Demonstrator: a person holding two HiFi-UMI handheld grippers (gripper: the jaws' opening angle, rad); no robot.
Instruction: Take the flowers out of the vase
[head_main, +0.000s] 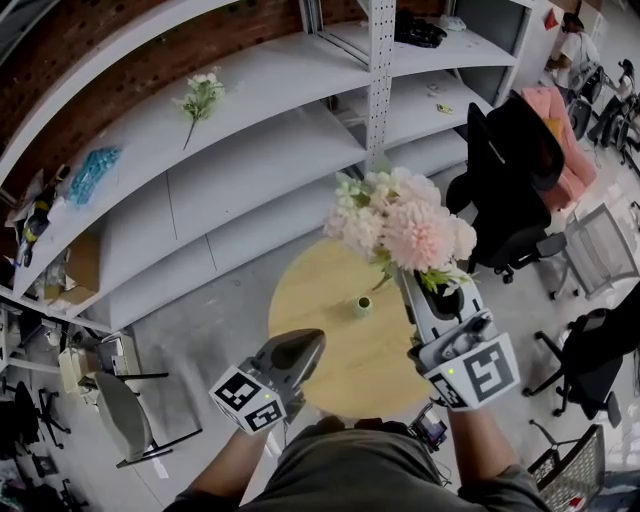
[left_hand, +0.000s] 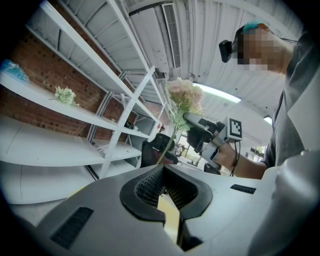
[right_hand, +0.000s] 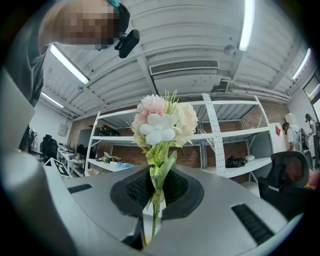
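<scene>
1. Head view: right hand-held gripper (head_main: 408, 285) is clamped on the flowers (head_main: 400, 225), held above the round surface (head_main: 320, 300). The vase (head_main: 362, 306) stands on it just below-left of the blooms & its mouth looks empty. Left hand-held gripper (head_main: 312, 340) is narrow w/ nothing in it, near the vase on the person's side.
2. Left gripper view: jaws nearly together, empty. The stem (left_hand: 170, 140) runs steeply down-left from the right one; its lower end is hidden.
3. Right gripper view: jaws pinch the stem low, blooms straight ahead beyond the tips, long axis about upright. Next move prob. carries them sideways, away from the vase.
</scene>
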